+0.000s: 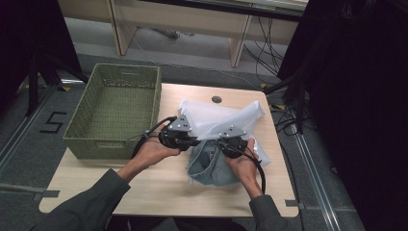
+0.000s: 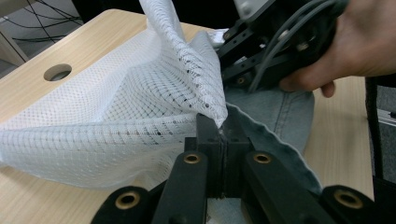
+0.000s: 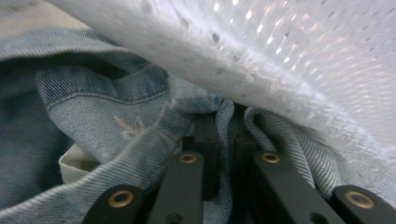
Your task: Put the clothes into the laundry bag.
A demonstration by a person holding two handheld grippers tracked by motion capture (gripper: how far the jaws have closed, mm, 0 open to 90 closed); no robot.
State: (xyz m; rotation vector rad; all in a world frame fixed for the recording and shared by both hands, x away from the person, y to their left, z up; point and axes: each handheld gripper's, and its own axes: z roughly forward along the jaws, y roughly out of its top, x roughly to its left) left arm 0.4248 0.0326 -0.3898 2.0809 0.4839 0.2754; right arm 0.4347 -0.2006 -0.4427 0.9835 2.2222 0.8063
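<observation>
A white mesh bag lies crumpled on the wooden table, with a light blue denim garment partly inside its near opening. My left gripper is at the bag's left side. In the left gripper view it is shut on the mesh bag's edge, with denim lying just beyond. My right gripper is at the opening beside it. In the right gripper view it is shut on a fold of the denim, under the mesh.
An empty green woven basket stands at the table's left edge, close to my left hand. A round cable hole sits in the table top behind the bag. Dark drapes and cables border the right side.
</observation>
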